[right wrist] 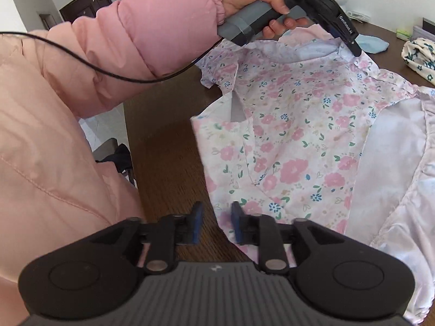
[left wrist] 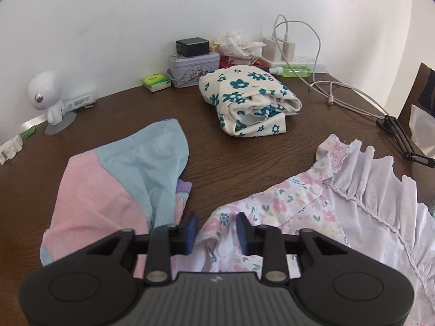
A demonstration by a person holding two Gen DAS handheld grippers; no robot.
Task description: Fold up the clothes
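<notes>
A pink floral dress with a white ruffled skirt (left wrist: 312, 203) (right wrist: 299, 135) lies spread on the dark wooden table (left wrist: 244, 157). My left gripper (left wrist: 216, 229) is open, its blue pads on either side of a fold of the dress's upper edge; it also shows in the right wrist view (right wrist: 350, 46), tip down on the collar. My right gripper (right wrist: 216, 224) is open, its pads astride the dress's near edge. A pink and blue mesh garment (left wrist: 117, 184) lies at the left. A folded cream garment with teal flowers (left wrist: 250, 100) sits further back.
Along the wall stand a white robot figure (left wrist: 49, 95), a tin box (left wrist: 193, 68) with a black charger on it, tissues, a power strip with cables (left wrist: 299, 59) and a green bottle (left wrist: 296, 70). A black clip (left wrist: 399, 135) lies at the right. My pink sleeve (right wrist: 108, 54) crosses the table edge.
</notes>
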